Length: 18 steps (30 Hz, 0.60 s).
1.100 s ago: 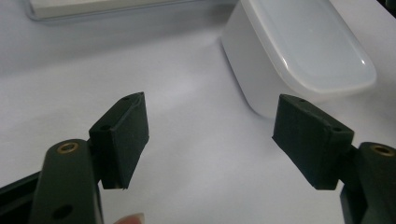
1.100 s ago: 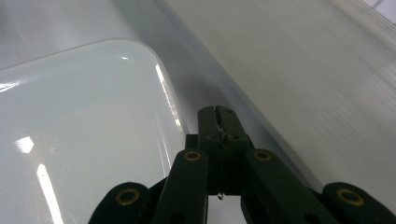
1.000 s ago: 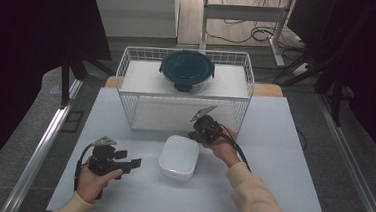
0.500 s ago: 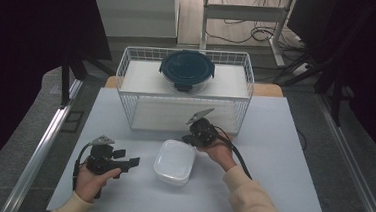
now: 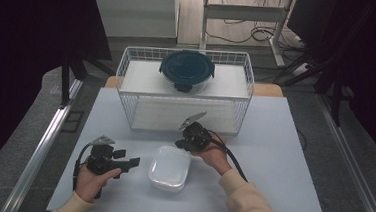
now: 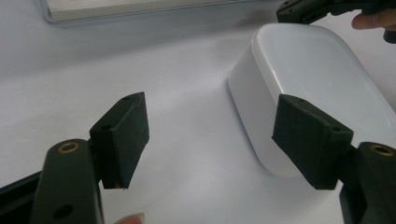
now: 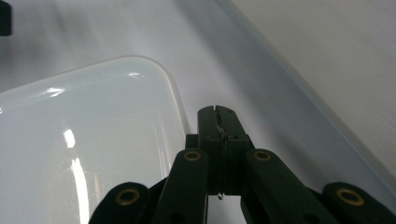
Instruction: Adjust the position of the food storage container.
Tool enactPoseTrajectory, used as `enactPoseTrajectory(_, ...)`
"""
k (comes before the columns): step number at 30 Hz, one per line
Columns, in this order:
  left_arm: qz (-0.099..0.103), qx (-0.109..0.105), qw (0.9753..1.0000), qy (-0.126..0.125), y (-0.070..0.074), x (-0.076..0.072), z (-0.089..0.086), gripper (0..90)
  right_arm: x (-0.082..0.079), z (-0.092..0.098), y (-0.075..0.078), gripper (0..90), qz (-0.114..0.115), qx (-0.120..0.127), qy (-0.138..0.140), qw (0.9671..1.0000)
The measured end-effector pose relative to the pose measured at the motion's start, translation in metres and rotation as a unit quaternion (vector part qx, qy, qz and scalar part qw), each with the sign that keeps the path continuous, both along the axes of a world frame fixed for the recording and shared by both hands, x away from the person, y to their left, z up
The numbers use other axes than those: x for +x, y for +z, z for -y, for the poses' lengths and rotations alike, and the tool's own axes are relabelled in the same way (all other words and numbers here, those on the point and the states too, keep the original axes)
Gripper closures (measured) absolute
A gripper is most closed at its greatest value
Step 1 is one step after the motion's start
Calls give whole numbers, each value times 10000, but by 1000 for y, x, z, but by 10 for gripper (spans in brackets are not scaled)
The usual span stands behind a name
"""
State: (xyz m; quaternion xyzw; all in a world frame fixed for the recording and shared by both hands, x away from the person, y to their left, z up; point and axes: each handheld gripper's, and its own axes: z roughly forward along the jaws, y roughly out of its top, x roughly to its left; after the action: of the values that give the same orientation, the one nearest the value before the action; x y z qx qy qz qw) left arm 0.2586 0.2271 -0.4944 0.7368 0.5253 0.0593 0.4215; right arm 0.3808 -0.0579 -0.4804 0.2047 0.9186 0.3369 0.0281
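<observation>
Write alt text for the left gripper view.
The left gripper holds its two black jaws wide open above a white table. A white lidded container lies just beyond the right-hand jaw, not yet between them.

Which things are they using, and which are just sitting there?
In use:
white tub
left gripper, open beside the tub
right gripper, shut at the tub's far edge

Just sitting:
wire basket
dark-lidded bowl on the basket

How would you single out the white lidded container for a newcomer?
Start at the white wire basket at the table's far side. Nearer, between both grippers, lies the white rounded-rectangular plastic container. Unlike the round dark-lidded glass bowl atop the basket, it is pale and flat.
</observation>
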Motion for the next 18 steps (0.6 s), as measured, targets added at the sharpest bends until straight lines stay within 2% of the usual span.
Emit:
enactPoseTrajectory(5,10,-9,10000,6,1,0,-1,268,-5,-9,-1,890,-7,26,102,9999)
enactPoseTrajectory(9,12,-13,10000,17,1,-1,-2,270,-4,-6,2,890,14,73,-7,10000)
enactPoseTrajectory(13,5,-17,10000,-8,1,-1,-3,293,-5,15,15,890,70,245,-304,9992)
enactPoseTrajectory(18,-2,-27,10000,-22,2,-2,-3,306,-20,57,24,890,99,404,-710,9966)
